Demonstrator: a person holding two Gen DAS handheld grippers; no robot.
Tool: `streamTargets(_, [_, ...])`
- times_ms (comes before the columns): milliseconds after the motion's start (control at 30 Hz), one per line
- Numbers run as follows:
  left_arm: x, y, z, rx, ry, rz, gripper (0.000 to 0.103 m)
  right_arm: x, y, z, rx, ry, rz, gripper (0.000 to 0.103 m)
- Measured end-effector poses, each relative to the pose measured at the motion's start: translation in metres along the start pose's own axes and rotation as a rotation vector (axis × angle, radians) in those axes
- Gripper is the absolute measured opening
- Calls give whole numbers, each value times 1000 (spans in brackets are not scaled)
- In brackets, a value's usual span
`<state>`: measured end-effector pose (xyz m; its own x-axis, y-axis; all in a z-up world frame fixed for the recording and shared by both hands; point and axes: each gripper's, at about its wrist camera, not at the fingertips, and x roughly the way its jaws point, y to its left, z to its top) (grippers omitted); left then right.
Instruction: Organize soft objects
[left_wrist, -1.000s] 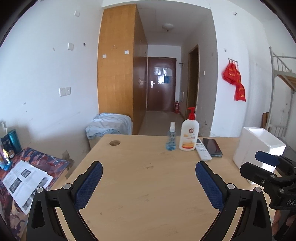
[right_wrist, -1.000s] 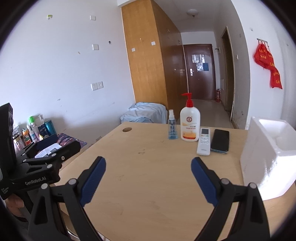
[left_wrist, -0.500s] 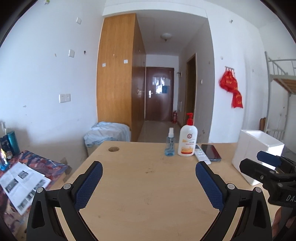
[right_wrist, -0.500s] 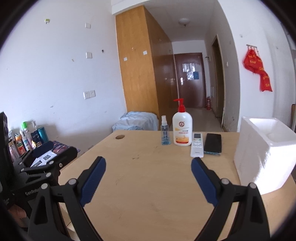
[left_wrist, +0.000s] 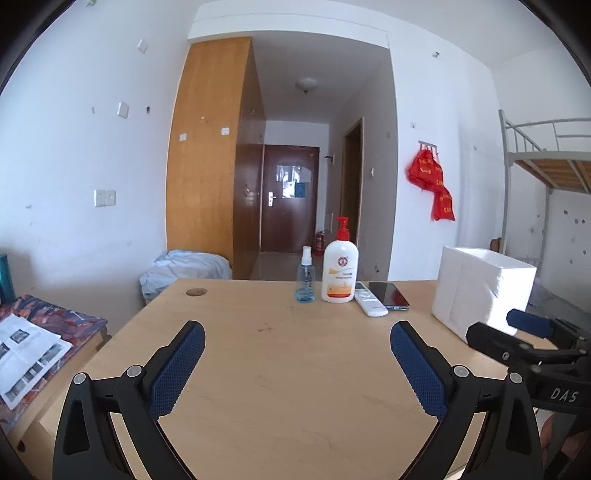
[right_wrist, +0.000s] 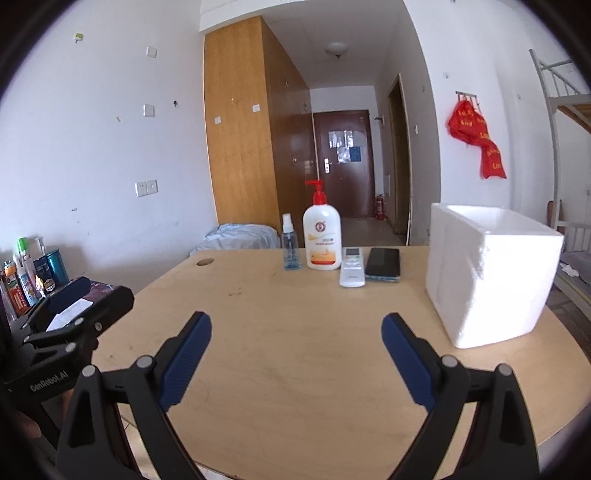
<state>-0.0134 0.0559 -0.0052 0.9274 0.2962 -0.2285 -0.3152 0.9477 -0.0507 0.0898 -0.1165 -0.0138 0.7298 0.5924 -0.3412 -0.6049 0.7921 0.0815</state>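
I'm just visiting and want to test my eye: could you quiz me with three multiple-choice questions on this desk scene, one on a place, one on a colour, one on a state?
1. Where does the phone lie?
A. inside the foam box
B. beside the remote control, on its right
C. on the floor

2. What colour is the pump on the lotion bottle?
A. red
B. green
C. black

3. How do both tools stand?
A. shut on a cloth
B. shut on a bottle
C. open, holding nothing

Answers: 1 B, the phone lies flat next to the remote control on the desk. 2 A, the pump top is red. 3 C, the left tool and right tool show wide gaps with only desk between.
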Motion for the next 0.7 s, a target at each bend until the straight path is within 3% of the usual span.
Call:
streamTargets(167, [-6, 0, 1, -20, -2, -77, 101, -12, 0, 2, -13, -36, -62, 96])
streamTargets(367, [-3, -2, -2, -34, 18, -100, 101, -20, -4, -1, -21, -53, -119, 96])
streamTargets(700, [0, -1, -3, -41, 30, -64, 101, -14, -13, -2, -3, -34, -116, 96])
